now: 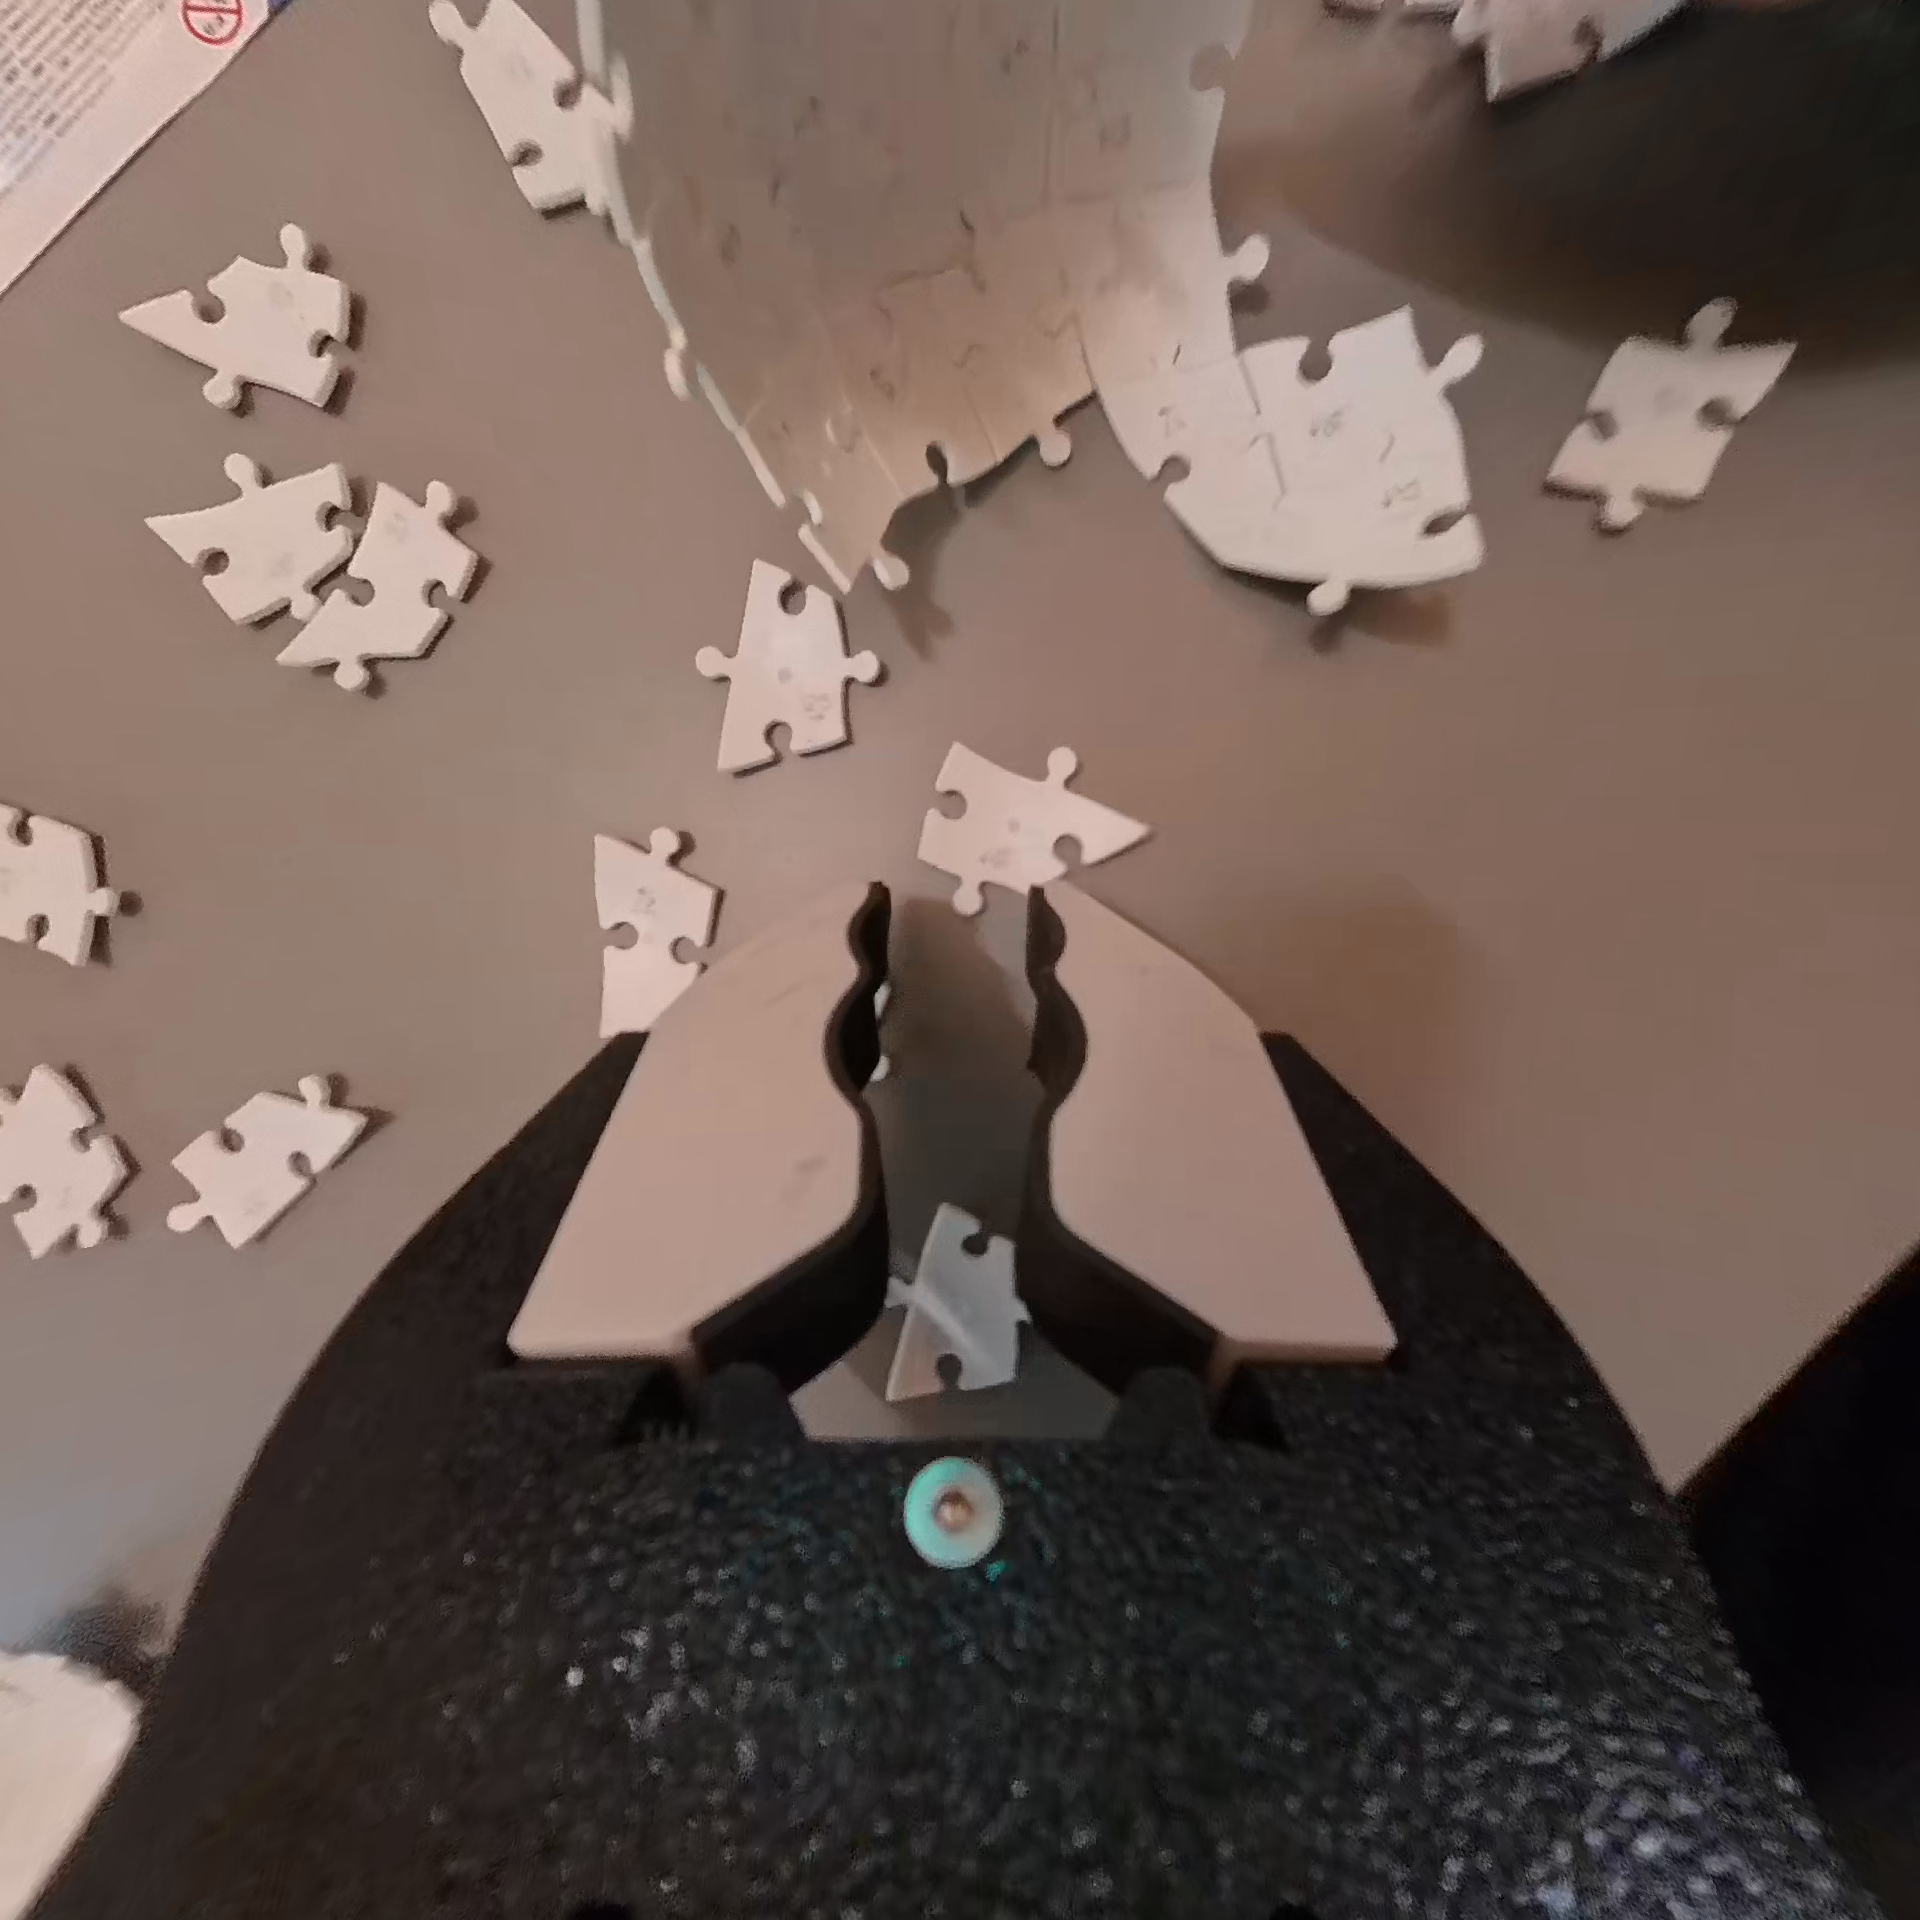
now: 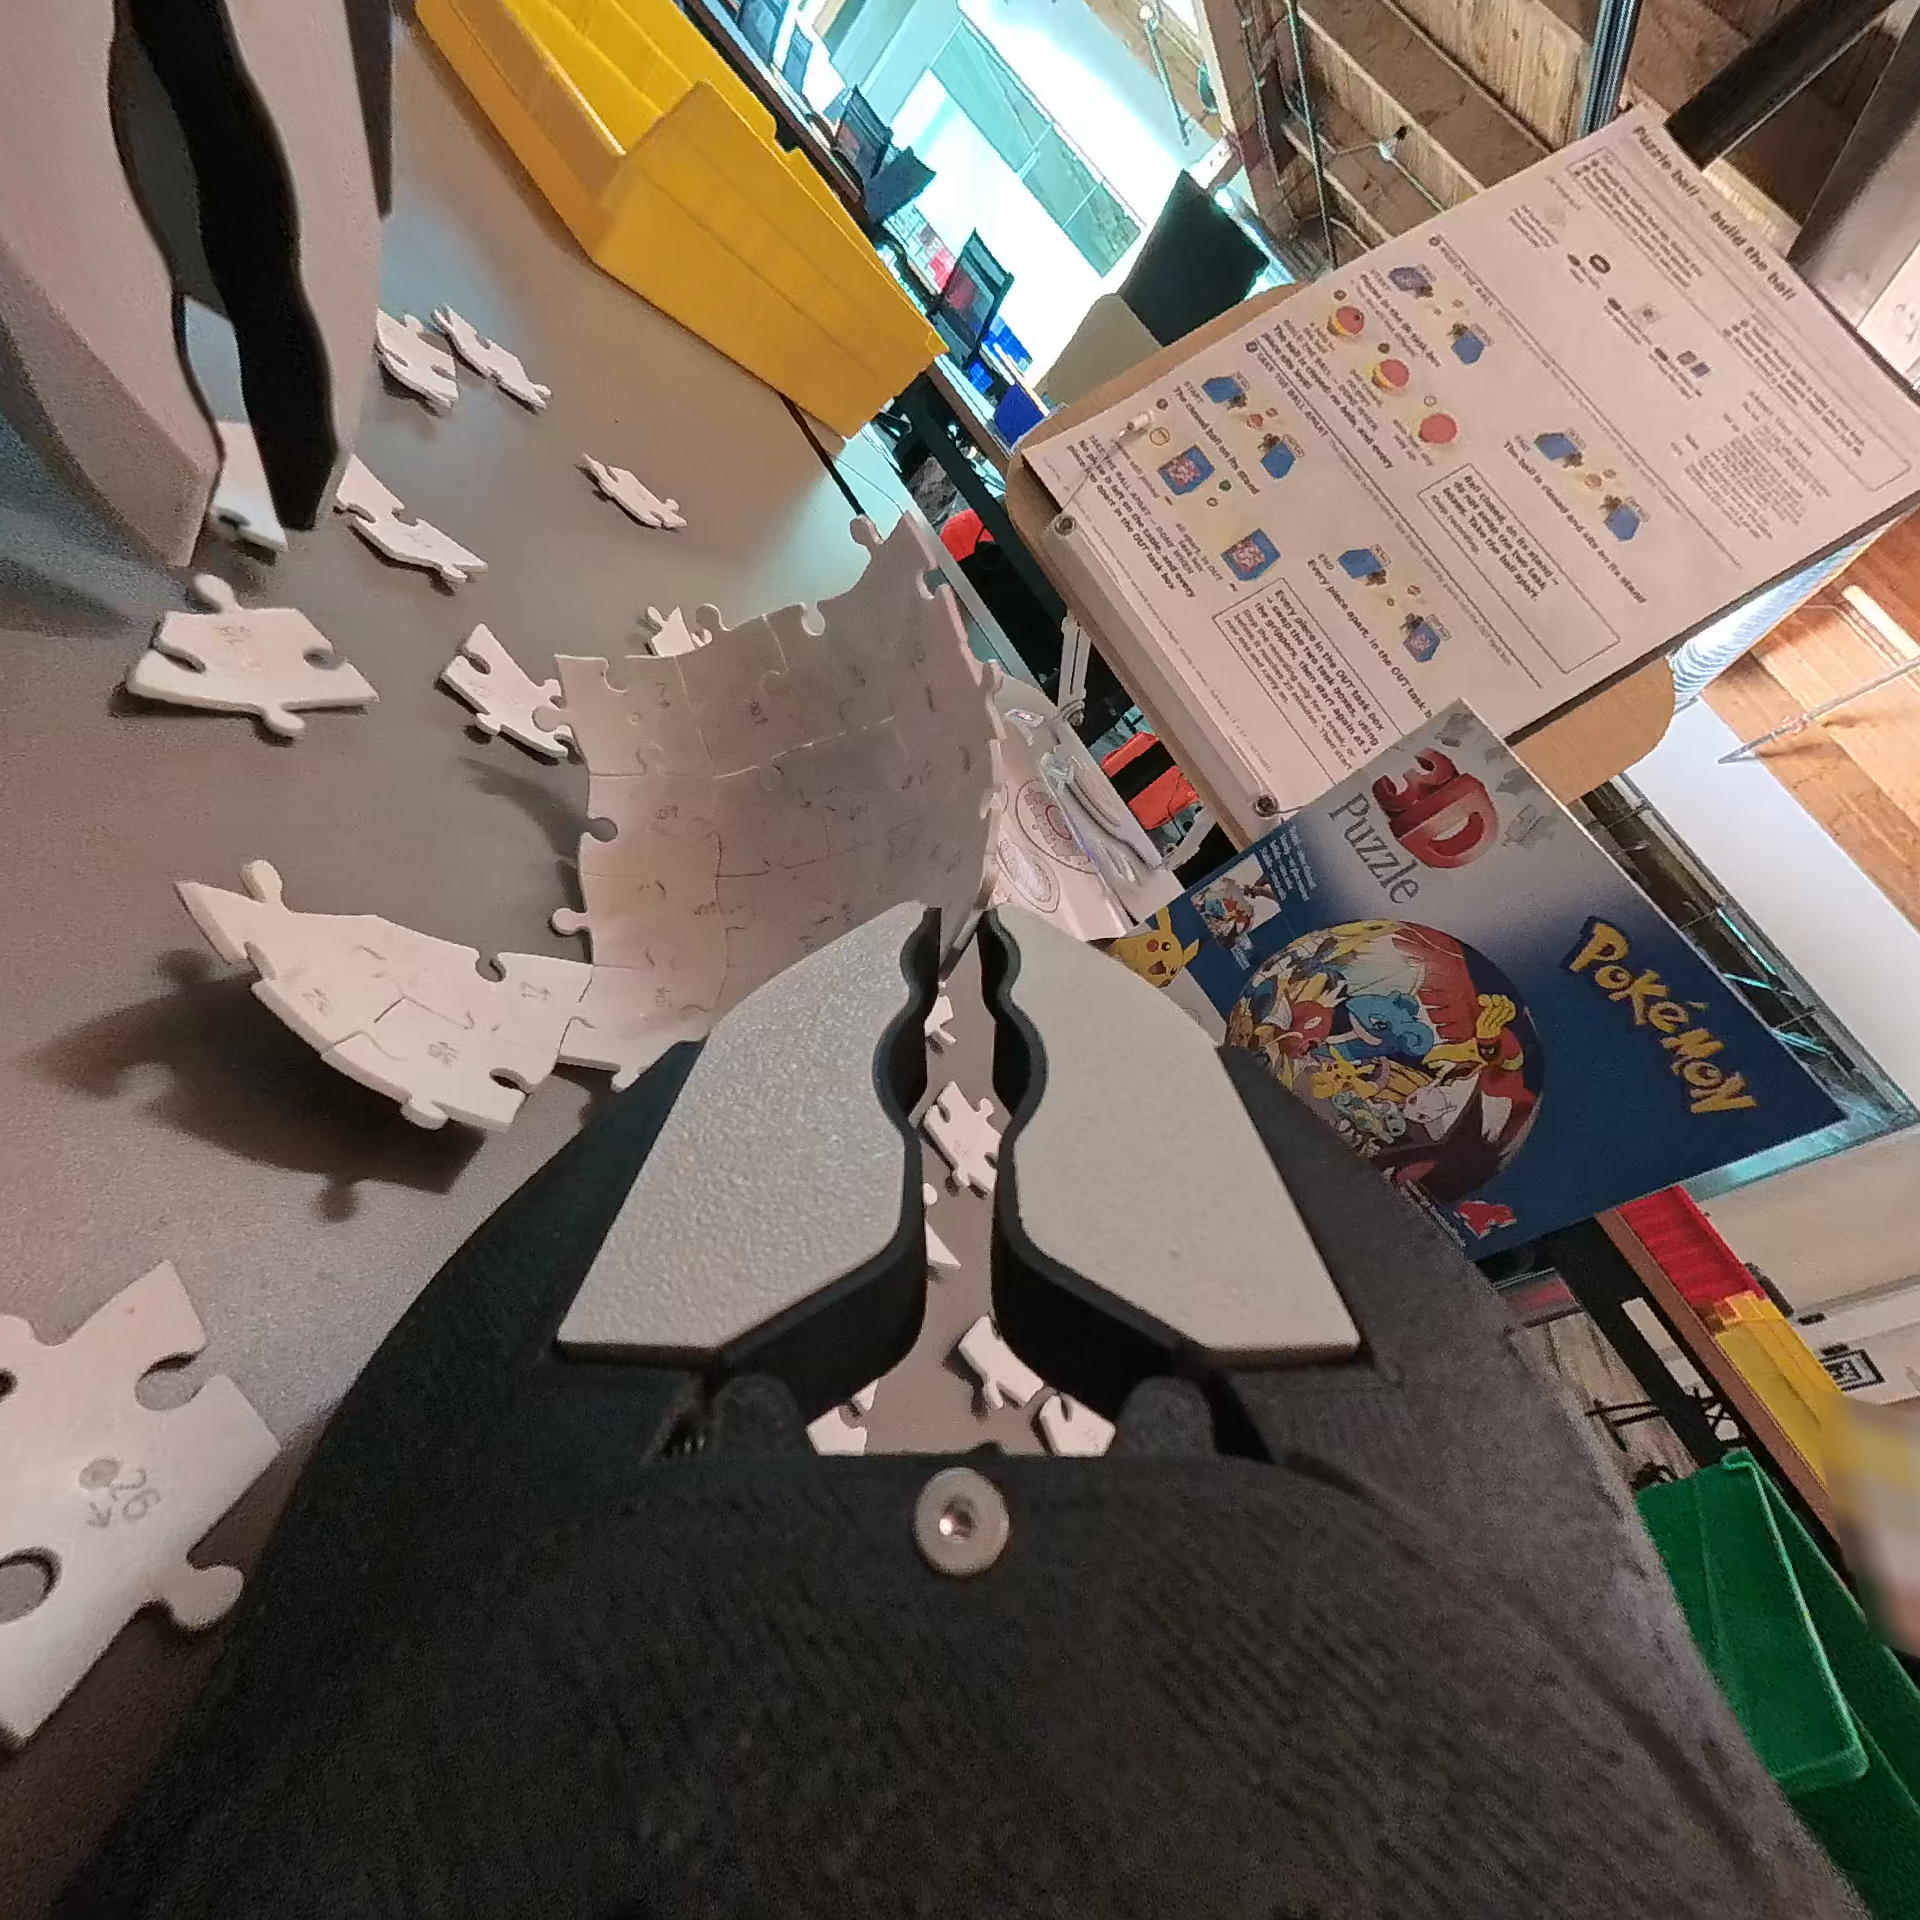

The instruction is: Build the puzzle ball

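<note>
A partly built curved shell (image 2: 790, 790) of white pieces stands on edge on the grey bench (image 1: 1455, 935), its lower rim pinched in the clenched right claw (image 2: 961, 935). A smaller joined cluster (image 2: 405, 997) hangs at its foot. The left claw (image 1: 956, 914) hovers released and empty over a loose piece (image 1: 1023, 826). Roughly a third of the ball looks assembled; many singles remain scattered. Only the right view shows the puzzle box (image 2: 1455, 997), instruction sheet (image 2: 1455, 416) and yellow bins (image 2: 707, 208); only the left view shows the pieces spread near the bench's front.
</note>
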Demonstrator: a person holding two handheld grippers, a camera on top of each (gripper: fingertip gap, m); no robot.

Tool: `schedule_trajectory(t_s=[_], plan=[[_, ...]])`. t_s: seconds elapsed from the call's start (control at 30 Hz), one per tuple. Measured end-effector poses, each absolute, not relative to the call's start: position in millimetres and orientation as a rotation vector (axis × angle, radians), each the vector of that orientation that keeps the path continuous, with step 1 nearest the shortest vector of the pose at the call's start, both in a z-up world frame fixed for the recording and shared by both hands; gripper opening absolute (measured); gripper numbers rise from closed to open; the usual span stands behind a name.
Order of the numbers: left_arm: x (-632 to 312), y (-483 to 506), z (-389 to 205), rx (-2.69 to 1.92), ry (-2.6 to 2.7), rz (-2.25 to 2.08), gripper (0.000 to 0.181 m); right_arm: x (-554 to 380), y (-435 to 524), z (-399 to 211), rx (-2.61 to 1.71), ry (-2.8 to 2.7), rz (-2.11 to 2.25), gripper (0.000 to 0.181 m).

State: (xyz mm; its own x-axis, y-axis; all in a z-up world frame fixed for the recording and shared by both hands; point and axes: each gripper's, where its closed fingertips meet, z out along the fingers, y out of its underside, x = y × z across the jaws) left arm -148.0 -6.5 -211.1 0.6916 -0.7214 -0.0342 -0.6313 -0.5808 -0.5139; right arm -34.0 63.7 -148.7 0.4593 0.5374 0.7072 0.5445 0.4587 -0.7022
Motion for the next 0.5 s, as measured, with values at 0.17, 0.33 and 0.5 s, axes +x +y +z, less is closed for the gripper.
schedule_trajectory(t_s=[0.17, 0.33, 0.5], plan=[[-142, -18, -211, -2.452, 1.050, -0.287, 0.028, -35, 63, -148, -1.164, -1.169, -0.002, 0.007], [-136, -15, -219, -2.476, 1.024, -0.302, 0.032, -35, 63, -148, -1.163, -1.169, -0.001, 0.007], [-138, -11, -225, -2.498, 1.022, -0.270, 0.037, -35, 63, -148, -1.164, -1.169, 0.000, 0.007]])
